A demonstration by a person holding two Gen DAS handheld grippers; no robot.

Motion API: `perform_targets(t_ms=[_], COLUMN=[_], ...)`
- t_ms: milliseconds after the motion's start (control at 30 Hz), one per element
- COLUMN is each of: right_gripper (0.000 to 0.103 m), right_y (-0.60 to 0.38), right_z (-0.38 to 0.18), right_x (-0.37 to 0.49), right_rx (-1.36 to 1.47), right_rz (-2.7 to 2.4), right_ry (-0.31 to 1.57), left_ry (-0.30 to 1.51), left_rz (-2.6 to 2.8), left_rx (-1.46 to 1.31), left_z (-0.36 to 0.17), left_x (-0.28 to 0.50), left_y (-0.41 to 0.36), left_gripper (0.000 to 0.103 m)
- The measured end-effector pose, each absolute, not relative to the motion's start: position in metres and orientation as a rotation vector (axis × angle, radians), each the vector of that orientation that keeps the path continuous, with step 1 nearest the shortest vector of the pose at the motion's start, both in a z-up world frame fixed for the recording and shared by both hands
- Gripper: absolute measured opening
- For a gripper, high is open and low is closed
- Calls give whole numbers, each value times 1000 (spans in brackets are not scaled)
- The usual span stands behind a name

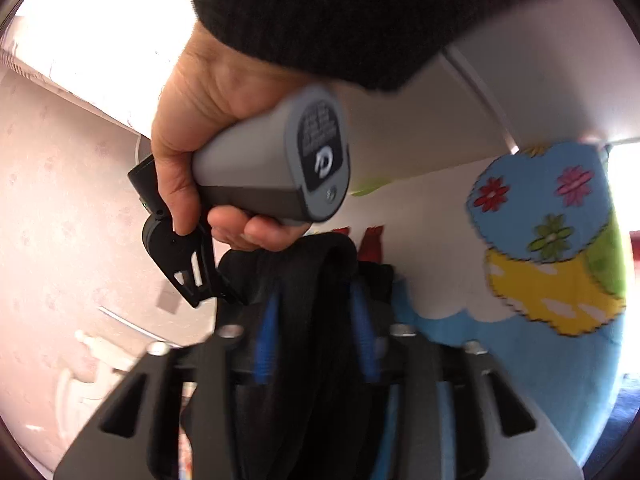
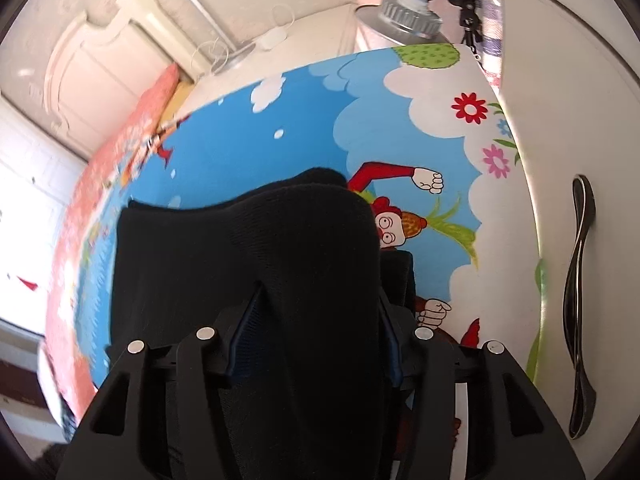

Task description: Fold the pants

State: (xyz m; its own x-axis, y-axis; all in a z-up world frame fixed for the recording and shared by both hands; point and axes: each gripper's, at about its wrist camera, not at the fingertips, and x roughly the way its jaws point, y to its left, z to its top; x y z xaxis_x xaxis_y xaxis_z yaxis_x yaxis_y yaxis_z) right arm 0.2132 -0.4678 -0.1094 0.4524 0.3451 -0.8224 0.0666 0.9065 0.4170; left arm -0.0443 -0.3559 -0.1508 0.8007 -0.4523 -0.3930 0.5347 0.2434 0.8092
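The pants (image 2: pixel 248 256) are black fabric, bunched and draped over the fingers in both wrist views. My left gripper (image 1: pixel 316 336) is shut on a fold of the pants (image 1: pixel 312 280), with its blue pads pressed into the cloth. My right gripper (image 2: pixel 312 320) is shut on another thick fold, which hides most of its fingers. In the left wrist view the right gripper's grey handle (image 1: pixel 280 168) shows close ahead, held in a hand with a black sleeve, just above the gripped fabric.
A bed sheet with a bright cartoon print (image 2: pixel 260 132) lies under the pants. A white wardrobe door with a dark handle (image 2: pixel 580 300) is at the right. A white headboard (image 2: pixel 92 52) and a lamp (image 2: pixel 412 20) are at the far end.
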Motion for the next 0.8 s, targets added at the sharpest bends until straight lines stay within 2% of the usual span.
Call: perform_targets(t_ms=[67, 100, 167, 267, 333, 400, 467, 633, 667, 800], right_gripper=[78, 78, 78, 77, 77, 78, 77, 66, 64, 63], right_y=[-471, -473, -475, -451, -420, -369, -328, -226, -207, -169], right_z=[-100, -93, -73, -36, -20, -12, -18, -53, -61, -85], right_x=[207, 202, 186, 163, 158, 161, 174, 219, 229, 256], right_rx=[394, 374, 343, 204, 96, -1, -54, -199, -227, -365], right_rz=[67, 9, -94, -152, -94, 28, 124, 248, 263, 241], right_ry=[1052, 1019, 954, 853, 830, 843, 882, 993, 1015, 1046], left_ry=[127, 170, 243, 233, 224, 313, 418, 476, 490, 500], left_rz=[-757, -808, -815, -683, -585, -554, -545, -586, -598, -609], left_rx=[1069, 996, 841, 709, 702, 677, 601, 557, 558, 568], left_z=[-130, -114, -83, -61, -66, -80, -91, -103, -108, -121], left_x=[-54, -57, -50, -40, -43, -43, -45, -37, -33, -10], left_y=[-341, -326, -290, -226, -177, -137, -104, -80, -78, -79], left_gripper=[44, 44, 45, 53, 53, 53, 48, 40, 35, 33])
